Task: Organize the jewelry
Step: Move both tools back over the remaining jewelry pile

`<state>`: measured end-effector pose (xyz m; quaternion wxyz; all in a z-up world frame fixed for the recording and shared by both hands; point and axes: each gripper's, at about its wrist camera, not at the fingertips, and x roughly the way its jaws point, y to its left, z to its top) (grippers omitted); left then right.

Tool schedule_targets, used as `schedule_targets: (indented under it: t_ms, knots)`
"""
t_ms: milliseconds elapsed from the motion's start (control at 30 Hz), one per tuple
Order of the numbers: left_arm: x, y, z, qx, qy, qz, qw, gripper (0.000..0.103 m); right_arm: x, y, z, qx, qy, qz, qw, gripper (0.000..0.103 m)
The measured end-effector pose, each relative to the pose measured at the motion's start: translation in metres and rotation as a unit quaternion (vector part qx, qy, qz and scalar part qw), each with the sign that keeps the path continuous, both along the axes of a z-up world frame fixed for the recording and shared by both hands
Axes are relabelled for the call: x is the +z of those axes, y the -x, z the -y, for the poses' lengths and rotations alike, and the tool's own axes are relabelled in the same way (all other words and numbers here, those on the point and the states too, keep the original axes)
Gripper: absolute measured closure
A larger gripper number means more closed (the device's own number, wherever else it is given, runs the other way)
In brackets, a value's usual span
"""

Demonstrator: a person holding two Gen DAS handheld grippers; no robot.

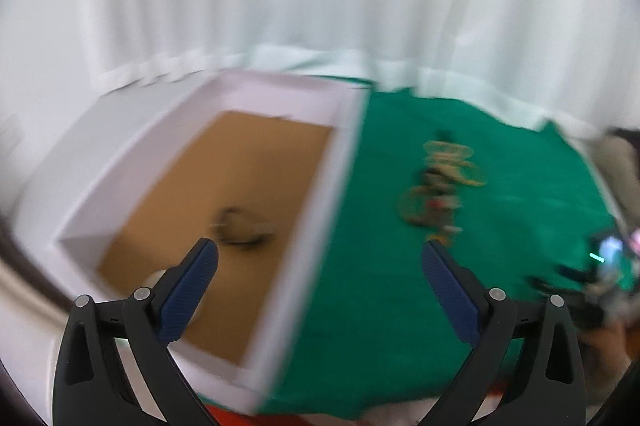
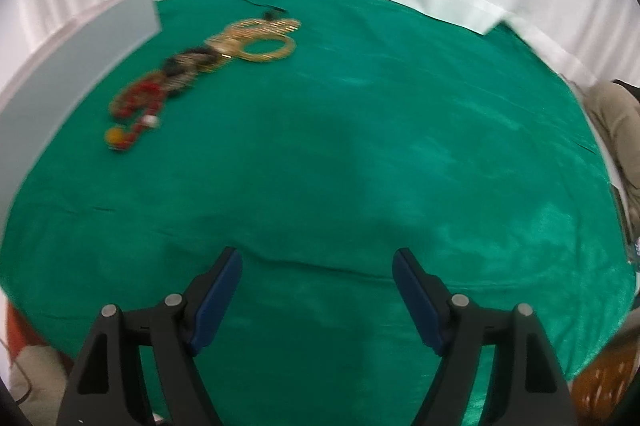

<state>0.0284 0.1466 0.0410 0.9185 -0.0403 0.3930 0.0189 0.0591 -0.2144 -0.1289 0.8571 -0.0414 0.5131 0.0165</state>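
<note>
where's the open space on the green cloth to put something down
The green cloth is bare from the jewelry pile to its right edge and toward the right gripper. Crowded: the strip between the pile and the white box.

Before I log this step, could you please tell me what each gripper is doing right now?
Left gripper: open, holding nothing, above the white box.
Right gripper: open, holding nothing, over the green cloth.

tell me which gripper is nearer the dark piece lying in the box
Left. The left gripper hangs over the box edge, by the dark piece; the right gripper is out over the green cloth.
</note>
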Motion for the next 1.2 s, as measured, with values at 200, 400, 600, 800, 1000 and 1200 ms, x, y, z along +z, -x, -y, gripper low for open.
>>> schedule_targets:
  t_ms: [200, 400, 600, 800, 1000, 1200]
  knots:
    - [-0.022, -0.005, 0.084, -0.119, 0.006, -0.028, 0.9924, 0.001, -0.015, -0.005, 0.022, -0.024, 0.0, -0.01, 1.0, 0.021]
    - [-0.094, -0.029, 0.127, -0.148, 0.012, -0.117, 0.9819, 0.001, -0.017, -0.003, 0.03, -0.036, -0.026, -0.008, 0.999, 0.019]
    - [-0.153, -0.042, 0.134, -0.128, -0.028, -0.157, 0.9788, 0.001, -0.019, -0.001, 0.03, -0.048, -0.033, -0.001, 0.998, 0.015]
    - [-0.175, -0.05, 0.129, -0.107, -0.035, -0.159, 0.9807, 0.0, -0.02, 0.005, 0.03, -0.056, -0.034, 0.014, 0.998, 0.015]
    - [-0.177, -0.047, 0.13, -0.114, -0.039, -0.15, 0.9814, 0.0, -0.021, 0.002, 0.03, -0.056, -0.034, 0.011, 0.998, 0.014]
    - [-0.173, -0.061, 0.134, -0.121, -0.05, -0.193, 0.9724, 0.001, -0.02, 0.0, 0.03, -0.053, -0.035, 0.005, 0.998, 0.013]
